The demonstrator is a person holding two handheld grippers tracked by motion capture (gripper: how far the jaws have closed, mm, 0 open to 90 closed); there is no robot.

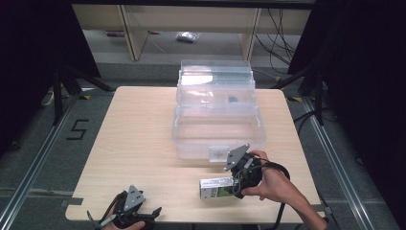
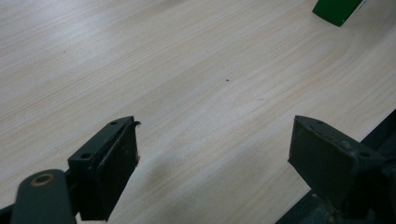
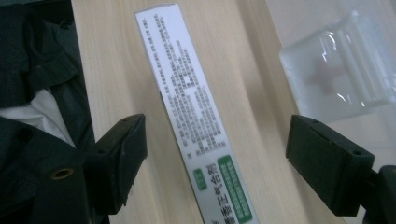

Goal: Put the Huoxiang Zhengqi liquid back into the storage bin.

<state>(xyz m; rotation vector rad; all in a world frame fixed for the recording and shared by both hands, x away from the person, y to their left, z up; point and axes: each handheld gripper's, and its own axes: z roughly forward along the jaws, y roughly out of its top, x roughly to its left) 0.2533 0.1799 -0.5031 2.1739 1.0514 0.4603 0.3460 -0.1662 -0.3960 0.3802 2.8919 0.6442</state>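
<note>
Slippage is the risk: the right tool (image 3: pixel 215 154), jaws spread wide astride the narrow box (image 3: pixel 196 116) lying on the tabletop (image 1: pixel 139 139) at lower centre-right of the high view, could close off-centre and skew it, while the left tool (image 2: pixel 212 154) waits open.

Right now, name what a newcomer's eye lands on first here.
The clear plastic storage box, lid up, stands at the far middle of the wooden table. Near the front edge, the right gripper, jaws open, straddles a green-and-white carton lying flat. The left gripper rests open at the front left.
</note>
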